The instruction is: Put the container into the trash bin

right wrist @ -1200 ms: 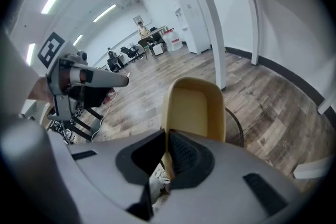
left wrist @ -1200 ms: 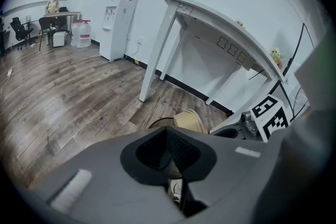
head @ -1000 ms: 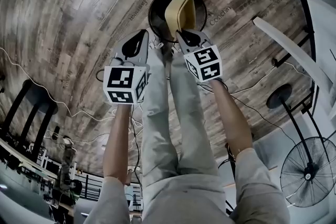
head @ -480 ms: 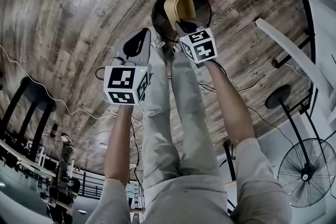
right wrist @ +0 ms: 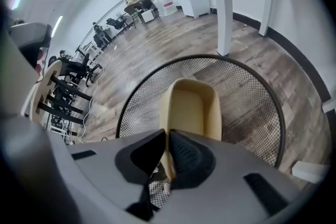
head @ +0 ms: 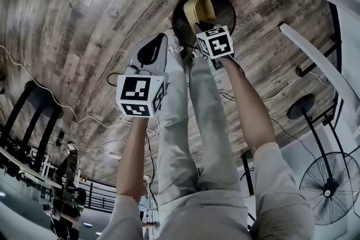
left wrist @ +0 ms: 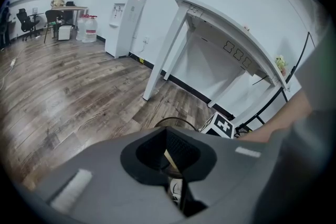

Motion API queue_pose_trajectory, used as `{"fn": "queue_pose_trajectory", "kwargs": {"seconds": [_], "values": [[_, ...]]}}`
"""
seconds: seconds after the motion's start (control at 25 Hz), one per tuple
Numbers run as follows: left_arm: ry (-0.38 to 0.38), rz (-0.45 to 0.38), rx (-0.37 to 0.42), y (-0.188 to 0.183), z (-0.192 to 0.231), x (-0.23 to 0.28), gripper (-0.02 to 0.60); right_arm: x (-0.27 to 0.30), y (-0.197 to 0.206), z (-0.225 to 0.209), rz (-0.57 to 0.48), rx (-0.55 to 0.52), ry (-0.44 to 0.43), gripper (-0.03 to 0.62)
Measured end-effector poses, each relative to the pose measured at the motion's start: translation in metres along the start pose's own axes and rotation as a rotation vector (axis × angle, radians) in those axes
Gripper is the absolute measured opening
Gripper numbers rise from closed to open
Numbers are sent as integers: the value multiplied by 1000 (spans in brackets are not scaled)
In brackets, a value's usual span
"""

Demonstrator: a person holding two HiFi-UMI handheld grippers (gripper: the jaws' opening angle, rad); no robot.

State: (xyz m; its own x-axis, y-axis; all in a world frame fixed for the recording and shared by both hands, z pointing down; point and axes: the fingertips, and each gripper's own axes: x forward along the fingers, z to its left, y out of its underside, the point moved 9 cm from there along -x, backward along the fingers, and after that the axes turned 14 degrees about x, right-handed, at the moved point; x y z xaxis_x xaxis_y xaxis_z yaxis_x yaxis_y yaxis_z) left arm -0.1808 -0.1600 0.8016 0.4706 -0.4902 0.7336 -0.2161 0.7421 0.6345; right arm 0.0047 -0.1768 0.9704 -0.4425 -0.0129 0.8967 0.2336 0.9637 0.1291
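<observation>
A round black mesh trash bin (head: 225,0) stands on the wooden floor just beyond the person's feet. My right gripper (head: 199,24) is shut on the side wall of a beige, open container (head: 197,7) and holds it tilted in the mouth of the bin. In the right gripper view the container (right wrist: 191,105) hangs over the bin's mesh (right wrist: 247,92), its wall pinched at my right gripper (right wrist: 168,150). My left gripper (head: 162,38) hovers to the left of the bin, shut and holding nothing. In the left gripper view the tips of my left gripper (left wrist: 165,131) meet, and the bin's rim (left wrist: 176,120) shows behind them.
The person's legs (head: 191,137) and a shoe (left wrist: 176,192) are below the grippers. A white table leg (head: 315,53) and a floor fan (head: 329,185) stand at the right. Cables (head: 67,115) trail over the floor. A water dispenser (left wrist: 128,8) stands by the far wall.
The right gripper has sunk with the container, further away from the head camera and deeper into the mouth of the bin. The left gripper has stayed about where it was.
</observation>
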Motion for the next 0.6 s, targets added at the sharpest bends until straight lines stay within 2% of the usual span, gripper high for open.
{"fn": "queue_pose_trajectory", "kwargs": {"seconds": [0.16, 0.2, 0.24, 0.32, 0.6], "values": [[-8, 2, -6, 4, 7, -2, 11, 9, -1, 0, 18, 11, 10, 31], [-10, 4, -7, 5, 8, -2, 11, 10, -1, 0, 18, 13, 10, 60], [-11, 5, -9, 5, 9, -2, 11, 11, -2, -1, 16, 15, 12, 120], [-11, 5, -10, 5, 10, -1, 11, 11, -3, -1, 10, 18, 12, 149], [2, 2, -1, 0, 7, -2, 11, 2, 0, 3, -15, 20, 22, 166]]}}
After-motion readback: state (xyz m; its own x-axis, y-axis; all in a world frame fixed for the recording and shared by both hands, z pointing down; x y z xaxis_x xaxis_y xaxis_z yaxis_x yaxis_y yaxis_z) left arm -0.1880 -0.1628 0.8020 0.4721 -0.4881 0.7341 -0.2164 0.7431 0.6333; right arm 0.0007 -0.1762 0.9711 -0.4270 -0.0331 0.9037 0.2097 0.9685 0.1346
